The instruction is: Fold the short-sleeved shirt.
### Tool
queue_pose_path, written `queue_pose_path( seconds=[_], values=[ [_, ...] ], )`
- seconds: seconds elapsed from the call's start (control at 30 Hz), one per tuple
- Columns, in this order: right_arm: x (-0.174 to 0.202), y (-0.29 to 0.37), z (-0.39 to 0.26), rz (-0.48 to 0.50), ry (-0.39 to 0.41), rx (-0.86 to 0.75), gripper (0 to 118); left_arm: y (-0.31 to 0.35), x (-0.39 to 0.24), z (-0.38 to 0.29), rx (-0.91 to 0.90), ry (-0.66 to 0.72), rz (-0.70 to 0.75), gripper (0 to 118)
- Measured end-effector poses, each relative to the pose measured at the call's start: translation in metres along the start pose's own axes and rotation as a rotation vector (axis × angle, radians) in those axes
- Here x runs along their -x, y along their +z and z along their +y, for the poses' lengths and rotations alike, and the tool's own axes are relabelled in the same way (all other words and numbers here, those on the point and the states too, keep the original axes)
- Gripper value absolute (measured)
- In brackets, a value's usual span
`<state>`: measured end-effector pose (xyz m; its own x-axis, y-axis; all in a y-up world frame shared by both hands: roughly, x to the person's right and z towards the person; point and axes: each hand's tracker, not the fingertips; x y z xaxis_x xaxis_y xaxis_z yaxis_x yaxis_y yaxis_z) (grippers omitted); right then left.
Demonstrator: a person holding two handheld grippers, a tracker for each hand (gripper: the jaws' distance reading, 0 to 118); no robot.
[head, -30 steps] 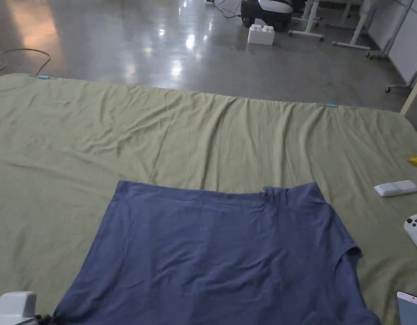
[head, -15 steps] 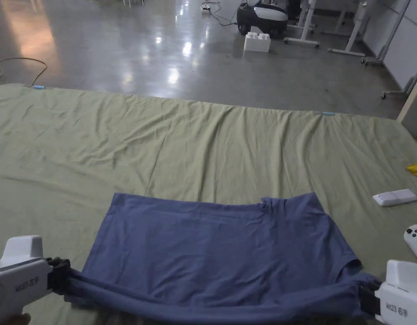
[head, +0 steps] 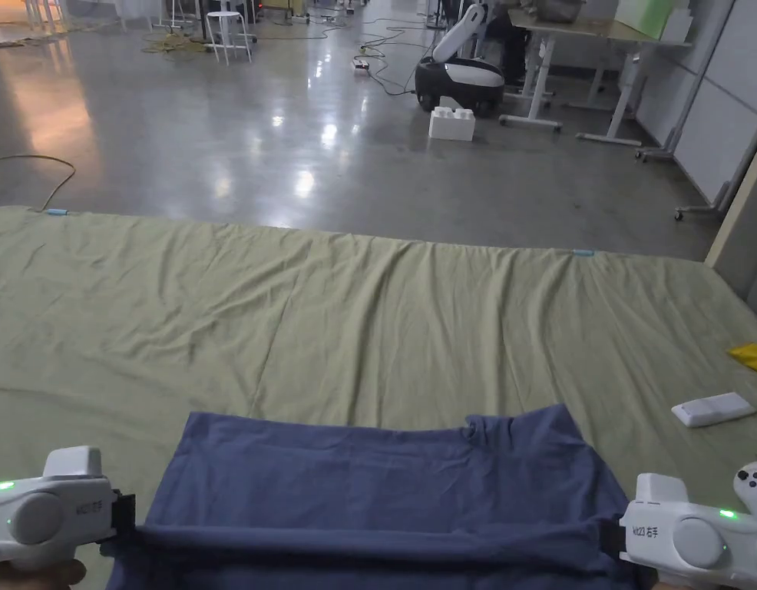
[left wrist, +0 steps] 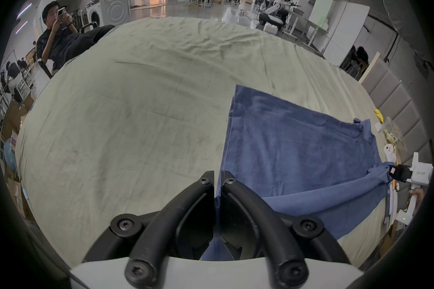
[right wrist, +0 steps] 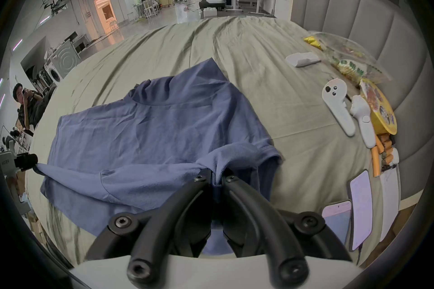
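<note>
The blue short-sleeved shirt point(head: 385, 484) lies on the green sheet point(head: 331, 323), its far part flat, its near edge lifted into a taut fold between both grippers. My left gripper point(head: 127, 516) is shut on the shirt's near left corner; in the left gripper view the jaws point(left wrist: 217, 183) pinch blue cloth point(left wrist: 293, 148). My right gripper point(head: 611, 538) is shut on the near right side by the sleeve; in the right gripper view its jaws point(right wrist: 217, 178) clamp the shirt point(right wrist: 152, 130). The other gripper shows far off in each gripper view: right point(left wrist: 399, 176), left point(right wrist: 25, 161).
At the right of the bed lie a white remote point(head: 712, 409), white controllers point(right wrist: 338, 106), a yellow item point(head: 753, 357), snack bags point(right wrist: 347, 59) and phones point(right wrist: 360, 209). A padded headboard point(right wrist: 352, 12) stands there. A person point(left wrist: 58, 36) sits beyond the bed's left side.
Both grippers have lifted the shirt's near edge and carried it forward over the rest, so the fold line now sits farther up. The head camera has tilted upward.
</note>
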<state>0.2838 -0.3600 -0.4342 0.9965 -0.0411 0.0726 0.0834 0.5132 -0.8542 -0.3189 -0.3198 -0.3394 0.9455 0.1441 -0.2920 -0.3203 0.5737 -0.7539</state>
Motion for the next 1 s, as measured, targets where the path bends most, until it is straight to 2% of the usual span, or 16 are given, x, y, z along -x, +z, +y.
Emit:
queue_pose_path(
  seconds=[0.03,0.1,0.17,0.2,0.23,0.3,0.33,0.37,0.43,0.6,0.77,0.83,0.9,0.93,0.97,1.0],
  values=[
    [-0.002,-0.011,0.007,-0.013,-0.005,0.021,8,-0.002,0.002,0.000,0.003,-0.002,-0.001,4],
    [-0.002,-0.011,0.004,-0.119,0.021,0.004,10,-0.007,0.004,0.003,0.011,-0.009,-0.010,4],
    [0.008,-0.009,0.006,-0.116,0.048,-0.014,32,-0.008,-0.001,-0.004,0.009,-0.028,-0.011,4],
    [0.013,0.000,-0.008,-0.095,0.021,0.023,37,-0.008,0.000,-0.003,0.006,-0.032,-0.006,4],
    [0.014,0.006,-0.008,-0.131,0.046,-0.004,37,-0.007,0.002,-0.002,0.002,-0.039,-0.002,4],
    [0.017,0.007,0.007,-0.127,0.043,-0.046,54,-0.008,-0.001,-0.006,-0.003,-0.054,0.011,6],
    [0.015,0.021,-0.009,-0.117,0.040,-0.120,63,-0.006,0.000,-0.005,-0.006,-0.060,0.014,17],
    [0.015,0.031,-0.016,-0.110,0.040,-0.151,66,-0.003,0.001,-0.005,-0.021,-0.074,0.020,33],
    [0.020,0.043,-0.006,-0.089,0.046,-0.228,67,0.001,-0.004,-0.006,-0.055,-0.082,0.023,60],
    [0.038,0.096,-0.019,-0.061,0.082,-0.494,76,0.044,-0.028,-0.007,-0.257,-0.134,-0.036,60],
    [0.067,0.149,-0.057,-0.053,0.105,-0.724,75,0.091,-0.058,-0.027,-0.500,-0.202,-0.046,59],
    [0.077,0.164,-0.069,-0.069,0.110,-0.812,68,0.096,-0.064,-0.039,-0.584,-0.217,-0.038,53],
    [0.084,0.174,-0.082,-0.069,0.107,-0.865,50,0.105,-0.068,-0.051,-0.641,-0.215,-0.027,41],
    [0.088,0.182,-0.088,-0.069,0.126,-0.914,31,0.104,-0.069,-0.058,-0.660,-0.217,-0.023,23],
    [0.091,0.187,-0.093,-0.069,0.123,-0.936,18,0.105,-0.069,-0.064,-0.671,-0.225,-0.024,16],
    [0.095,0.192,-0.098,-0.062,0.120,-0.931,12,0.106,-0.070,-0.069,-0.687,-0.234,-0.018,14]
  ],
)
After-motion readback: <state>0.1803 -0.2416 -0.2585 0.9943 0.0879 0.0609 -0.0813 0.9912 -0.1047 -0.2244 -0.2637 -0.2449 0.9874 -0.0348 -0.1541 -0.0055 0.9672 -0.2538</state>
